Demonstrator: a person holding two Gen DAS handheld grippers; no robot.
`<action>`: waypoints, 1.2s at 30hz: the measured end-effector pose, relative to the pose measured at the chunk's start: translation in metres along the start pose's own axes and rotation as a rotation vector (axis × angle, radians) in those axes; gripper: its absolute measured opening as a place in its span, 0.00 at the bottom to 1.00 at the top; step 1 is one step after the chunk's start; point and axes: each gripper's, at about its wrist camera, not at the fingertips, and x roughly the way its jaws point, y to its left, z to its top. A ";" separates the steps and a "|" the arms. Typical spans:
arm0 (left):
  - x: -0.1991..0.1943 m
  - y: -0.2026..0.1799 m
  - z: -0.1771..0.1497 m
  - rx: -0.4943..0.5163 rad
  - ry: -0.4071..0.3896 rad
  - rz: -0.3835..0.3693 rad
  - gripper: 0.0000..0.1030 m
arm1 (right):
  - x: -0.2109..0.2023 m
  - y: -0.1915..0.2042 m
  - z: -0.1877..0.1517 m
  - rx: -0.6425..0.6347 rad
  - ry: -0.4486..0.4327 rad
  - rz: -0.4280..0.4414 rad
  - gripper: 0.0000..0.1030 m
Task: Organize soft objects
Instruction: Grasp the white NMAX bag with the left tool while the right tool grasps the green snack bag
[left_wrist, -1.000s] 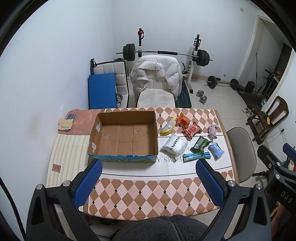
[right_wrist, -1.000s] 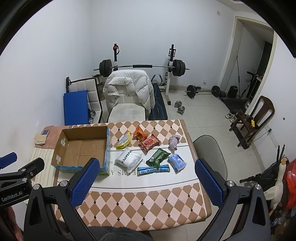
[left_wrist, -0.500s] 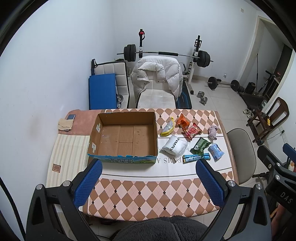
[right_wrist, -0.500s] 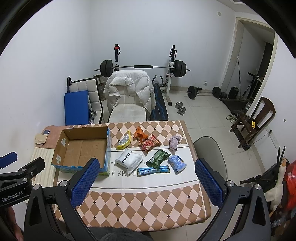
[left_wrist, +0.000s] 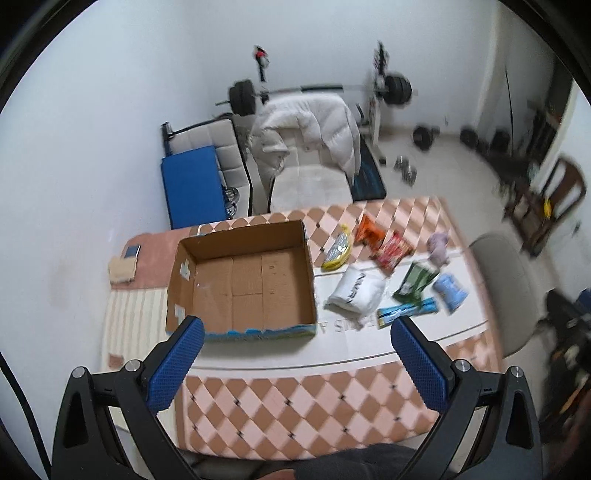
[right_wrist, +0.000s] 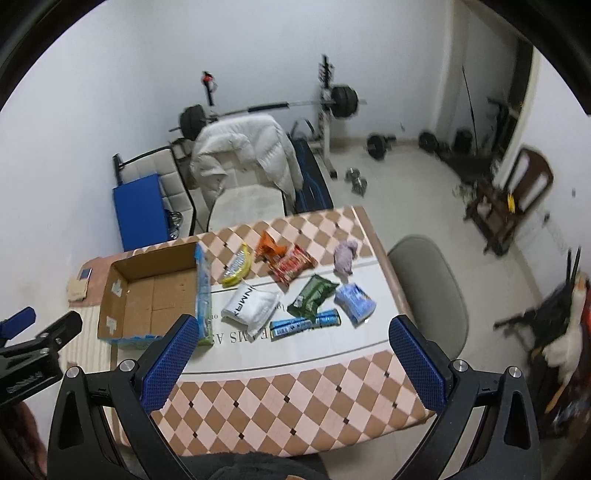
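An empty cardboard box (left_wrist: 243, 280) (right_wrist: 151, 299) sits on the left of the checked table (left_wrist: 295, 387). To its right lie soft packets: a yellow one (right_wrist: 238, 267), an orange one (right_wrist: 269, 247), a red one (right_wrist: 291, 264), a white pouch (right_wrist: 251, 304), a green pack (right_wrist: 312, 297), a long blue bar (right_wrist: 304, 324), a light blue pack (right_wrist: 354, 302) and a purple cloth (right_wrist: 345, 254). My left gripper (left_wrist: 295, 362) and right gripper (right_wrist: 291, 354) are both open and empty, held high above the table's near edge.
A grey chair (right_wrist: 428, 295) stands at the table's right side. A chair with a white jacket (right_wrist: 243, 155) and a weight bench with barbell (right_wrist: 273, 107) stand behind the table. A phone and a paper (left_wrist: 123, 260) lie at the far left.
Both grippers have moved forward, closer to the table, and tilted; the view is blurred with motion. Nothing on the table has moved.
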 end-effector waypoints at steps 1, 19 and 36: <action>0.016 -0.007 0.007 0.035 0.014 0.003 1.00 | 0.015 -0.011 0.004 0.022 0.024 0.015 1.00; 0.375 -0.149 0.035 0.453 0.628 -0.121 1.00 | 0.414 -0.089 0.039 0.303 0.616 0.179 0.99; 0.440 -0.154 -0.006 0.359 0.761 -0.191 0.91 | 0.523 -0.063 0.017 0.289 0.807 0.101 0.81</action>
